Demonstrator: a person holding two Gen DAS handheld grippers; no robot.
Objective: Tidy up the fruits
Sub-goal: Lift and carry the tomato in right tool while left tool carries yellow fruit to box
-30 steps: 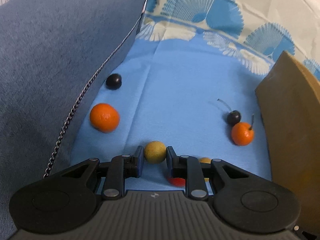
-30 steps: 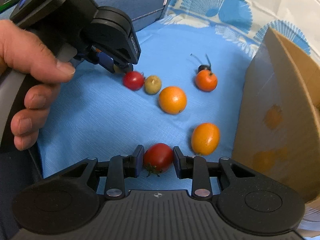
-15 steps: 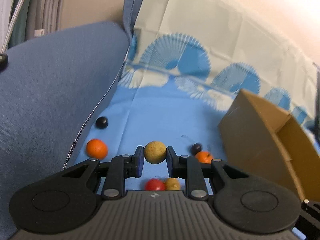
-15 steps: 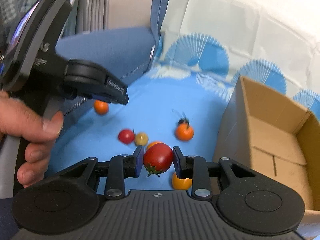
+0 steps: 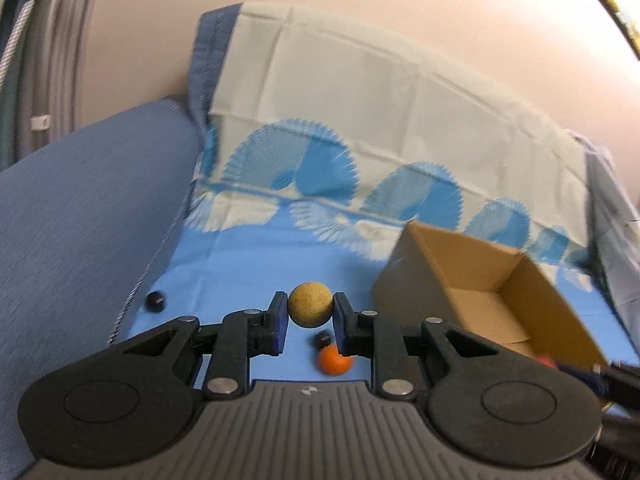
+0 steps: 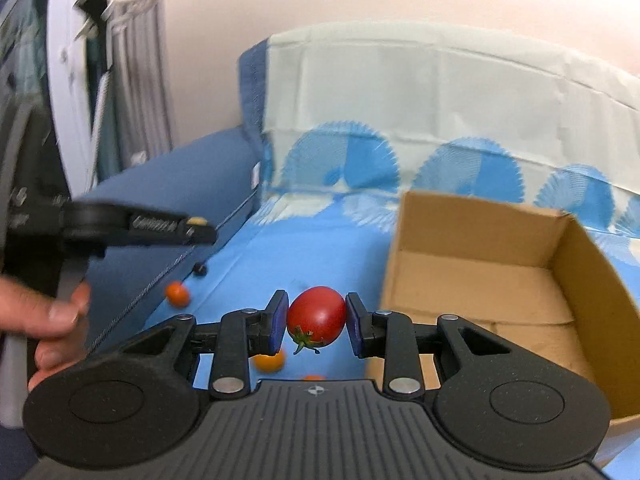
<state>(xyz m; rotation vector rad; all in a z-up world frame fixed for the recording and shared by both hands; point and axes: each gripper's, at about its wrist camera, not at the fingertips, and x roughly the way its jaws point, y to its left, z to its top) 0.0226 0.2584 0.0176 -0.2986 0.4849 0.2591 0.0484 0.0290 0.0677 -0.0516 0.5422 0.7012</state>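
Note:
My left gripper (image 5: 310, 312) is shut on a round tan fruit (image 5: 310, 305) and holds it high above the blue cloth. My right gripper (image 6: 316, 320) is shut on a red tomato (image 6: 316, 314) with a green stem, also lifted. An open cardboard box (image 5: 500, 300) stands to the right; it also shows in the right wrist view (image 6: 500, 280), just right of the tomato. An orange fruit (image 5: 335, 360) and a dark cherry (image 5: 322, 338) lie below the left gripper. The left gripper appears in the right wrist view (image 6: 192, 228), held by a hand (image 6: 56, 320).
A dark cherry (image 5: 155, 301) lies by the blue sofa arm (image 5: 80, 220). In the right wrist view a small orange fruit (image 6: 177, 294), a dark cherry (image 6: 199, 269) and a yellow-orange fruit (image 6: 270, 360) lie on the cloth (image 6: 320, 252). A patterned cover hangs behind.
Both grippers have risen from the cloth with their fruits held. The views now look over the box and the back wall, and the box's open top has come into sight.

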